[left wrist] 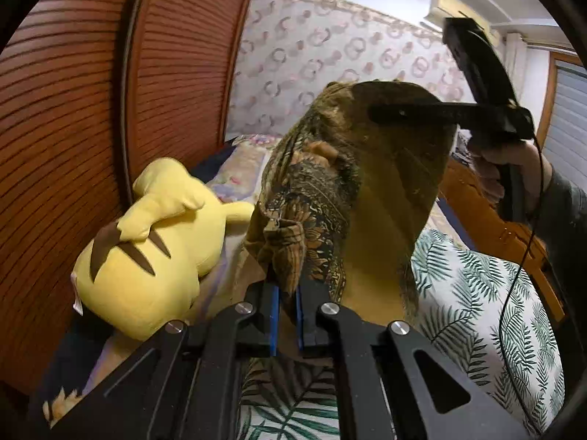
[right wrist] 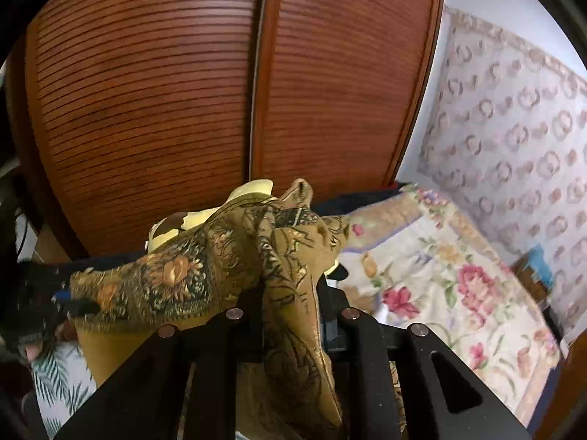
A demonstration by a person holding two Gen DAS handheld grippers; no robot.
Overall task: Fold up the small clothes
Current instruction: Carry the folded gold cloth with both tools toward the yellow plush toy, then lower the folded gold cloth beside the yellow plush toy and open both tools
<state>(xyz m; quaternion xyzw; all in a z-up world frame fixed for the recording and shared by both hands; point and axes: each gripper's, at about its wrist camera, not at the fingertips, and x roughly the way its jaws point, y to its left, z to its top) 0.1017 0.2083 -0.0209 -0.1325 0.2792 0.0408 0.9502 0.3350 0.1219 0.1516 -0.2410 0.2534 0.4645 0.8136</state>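
- Above the bed, in the centre of the left wrist view, a small olive-gold patterned garment is hanging in the air, stretched between the two grippers and not lying on the bedding.
- At the bottom centre of that view, the left gripper is pinching a bunched corner of the garment, its blue pads nearly together with cloth between them.
- In the upper right of the same view, the right gripper is reaching in from a person's hand and is gripping the garment's top edge; in the right wrist view the cloth is running down between its jaws, so I am reading it as clenched on the fabric.
- In the right wrist view, the garment is crumpling across the middle of the frame, with no clean crease showing anywhere.
- Judging from this, the folding is only beginning: the piece is being lifted and spread, and no fold is made yet.
- What is remaining, as I see it: laying it flat on the leaf-print bedding at lower right, then folding it over.
- At the lower left, a yellow plush toy is lying beside the wooden louvred doors, close to the hanging cloth, and it may be crowding the laying space.
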